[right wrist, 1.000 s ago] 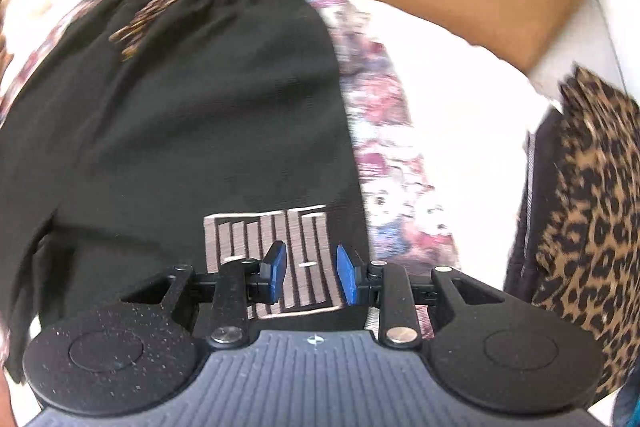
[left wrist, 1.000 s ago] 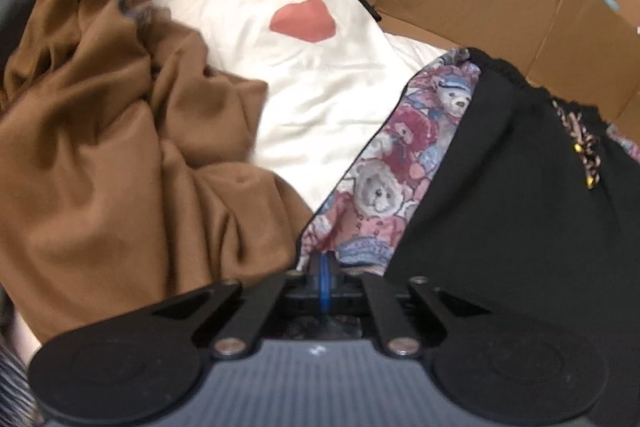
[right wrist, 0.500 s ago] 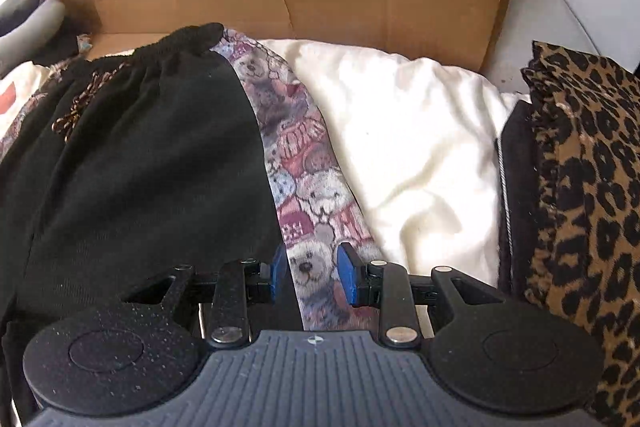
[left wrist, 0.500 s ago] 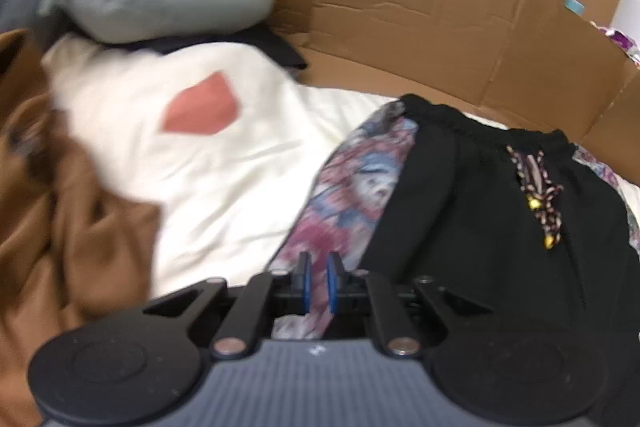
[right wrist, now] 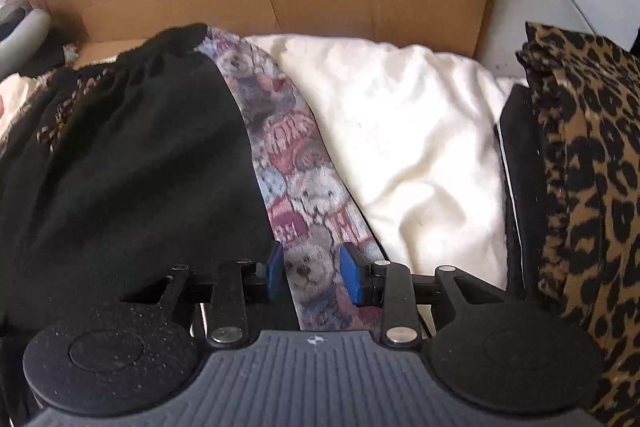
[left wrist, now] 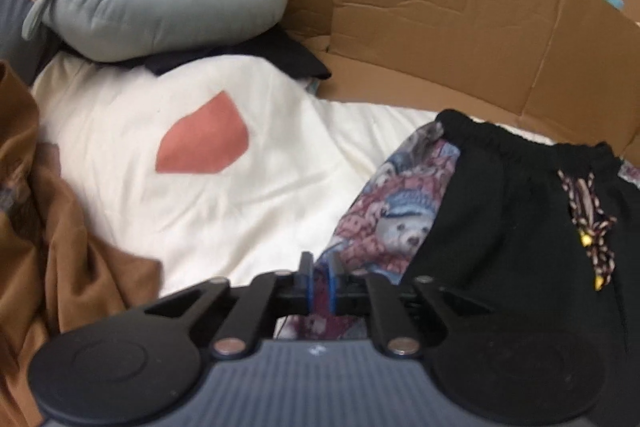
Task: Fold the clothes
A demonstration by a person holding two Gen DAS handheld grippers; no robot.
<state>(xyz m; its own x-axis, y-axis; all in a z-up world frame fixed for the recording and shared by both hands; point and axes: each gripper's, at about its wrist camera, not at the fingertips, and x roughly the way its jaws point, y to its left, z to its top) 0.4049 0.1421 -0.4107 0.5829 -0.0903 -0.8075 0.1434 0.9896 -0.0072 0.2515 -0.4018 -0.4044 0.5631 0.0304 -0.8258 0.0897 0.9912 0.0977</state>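
Black shorts (left wrist: 500, 219) with teddy-bear side panels (left wrist: 400, 211) lie flat on a cream duvet (left wrist: 240, 195), waistband away from me, drawstring (left wrist: 592, 227) on top. My left gripper (left wrist: 319, 285) hovers at the left bear panel, its blue fingers parted by a narrow gap with printed cloth showing behind it. In the right wrist view the shorts (right wrist: 140, 155) fill the left side. My right gripper (right wrist: 314, 275) stands open over the right bear panel (right wrist: 292, 155), one bear face between its fingers. Whether either gripper touches the cloth is unclear.
A crumpled brown garment (left wrist: 60, 267) lies at the left and a grey curved pillow (left wrist: 152, 11) behind it. A cardboard wall (left wrist: 440, 27) rings the far side. A leopard-print garment (right wrist: 584, 167) on dark cloth is stacked at the right. Bare duvet (right wrist: 400, 131) lies between it and the shorts.
Both cameras have tilted up from looking down at the shorts to looking along them. The left fingers, pressed together a second ago, now stand slightly apart. The right gripper has stayed open.
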